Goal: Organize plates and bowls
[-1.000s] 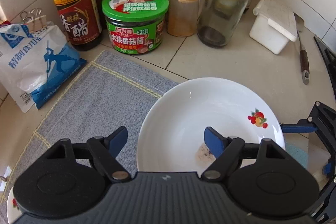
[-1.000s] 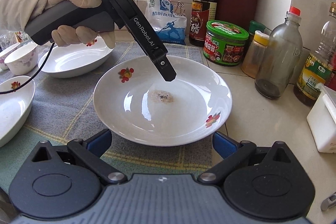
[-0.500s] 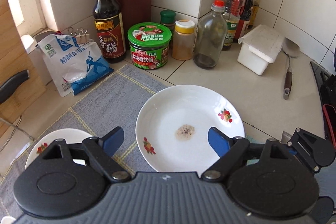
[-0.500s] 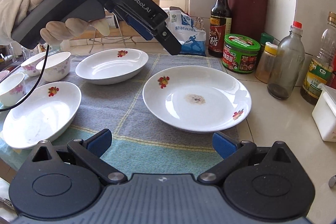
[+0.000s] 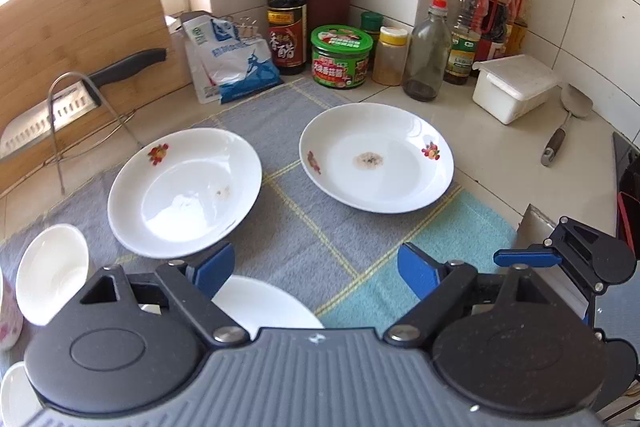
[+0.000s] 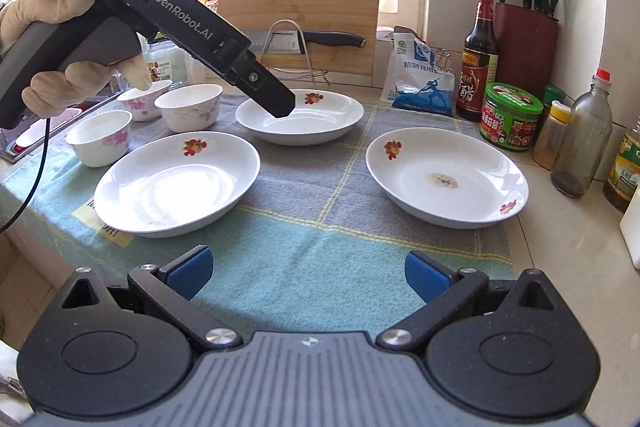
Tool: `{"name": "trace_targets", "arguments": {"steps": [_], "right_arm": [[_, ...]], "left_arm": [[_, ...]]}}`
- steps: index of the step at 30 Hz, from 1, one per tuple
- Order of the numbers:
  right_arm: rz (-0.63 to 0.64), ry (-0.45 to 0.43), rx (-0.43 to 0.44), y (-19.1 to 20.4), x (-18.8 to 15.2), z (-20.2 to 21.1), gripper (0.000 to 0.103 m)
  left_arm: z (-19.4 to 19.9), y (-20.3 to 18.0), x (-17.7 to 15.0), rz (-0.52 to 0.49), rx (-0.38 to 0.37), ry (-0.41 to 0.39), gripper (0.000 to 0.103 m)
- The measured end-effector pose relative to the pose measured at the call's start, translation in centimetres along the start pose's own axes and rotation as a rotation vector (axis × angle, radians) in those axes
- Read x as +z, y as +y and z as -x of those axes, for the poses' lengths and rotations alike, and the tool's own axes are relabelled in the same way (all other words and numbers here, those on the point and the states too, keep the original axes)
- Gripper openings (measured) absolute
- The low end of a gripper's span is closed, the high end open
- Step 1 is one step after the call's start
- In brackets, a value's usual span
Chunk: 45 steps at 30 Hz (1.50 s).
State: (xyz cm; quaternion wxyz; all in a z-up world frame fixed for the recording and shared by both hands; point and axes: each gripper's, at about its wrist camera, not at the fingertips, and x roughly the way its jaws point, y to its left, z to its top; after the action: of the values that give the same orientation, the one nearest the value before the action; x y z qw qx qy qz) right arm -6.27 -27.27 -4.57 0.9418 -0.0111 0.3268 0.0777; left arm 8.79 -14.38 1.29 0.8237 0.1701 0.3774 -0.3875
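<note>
Right tool (image 6: 308,273): jaws spread, nothing between the pads, over the teal end of the cloth (image 6: 304,255) on the bench (image 6: 560,251). Left tool (image 5: 316,273): jaws have just been opening, now spread and empty, over the cloth with a white plate rim (image 5: 264,301) just under its left finger; in the right view it hangs in a gloved hand (image 6: 60,67) above the dishes. Near-left plate (image 6: 176,183) and stained plate (image 6: 446,179) sit well apart on the cloth. Third plate (image 6: 300,117) behind, between them. Three small bowls (image 6: 188,105) cluster at far left. Beyond: salt bag (image 6: 420,79), vinegar bottle (image 6: 478,63), green-lid jar (image 6: 510,117), cutting board (image 6: 300,11) with cleaver (image 6: 312,41) on its rack.
</note>
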Motion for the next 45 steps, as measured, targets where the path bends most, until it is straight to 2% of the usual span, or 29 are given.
{"name": "trace_targets", "arguments": {"steps": [11, 17, 21, 30, 37, 43, 45], "right_arm": [[0.066, 0.021, 0.083, 2.8, -0.4, 0.2, 0.103], [0.084, 0.04, 0.113, 3.8, 0.2, -1.5, 0.103], [0.095, 0.067, 0.131, 4.4, 0.5, -3.2, 0.103], [0.133, 0.139, 0.177, 6.1, 1.4, -8.0, 0.103], [0.204, 0.175, 0.187, 7.4, 2.2, -10.8, 0.103], [0.212, 0.165, 0.203, 7.4, 2.5, -11.3, 0.103], [0.215, 0.15, 0.213, 7.3, 2.3, -11.3, 0.103]], "left_arm": [[4.7, 0.6, -8.3, 0.126, 0.202, 0.0, 0.089], [5.9, 1.8, -10.6, 0.219, 0.244, -0.006, 0.089], [5.7, 3.2, -11.1, 0.291, 0.227, 0.005, 0.089], [5.0, 6.5, -10.5, 0.294, 0.226, 0.007, 0.089], [3.8, 9.3, -9.4, 0.27, 0.19, 0.021, 0.089], [2.7, 11.0, -8.6, 0.217, 0.098, 0.032, 0.089], [2.3, 11.4, -8.3, 0.195, 0.059, 0.038, 0.093]]}}
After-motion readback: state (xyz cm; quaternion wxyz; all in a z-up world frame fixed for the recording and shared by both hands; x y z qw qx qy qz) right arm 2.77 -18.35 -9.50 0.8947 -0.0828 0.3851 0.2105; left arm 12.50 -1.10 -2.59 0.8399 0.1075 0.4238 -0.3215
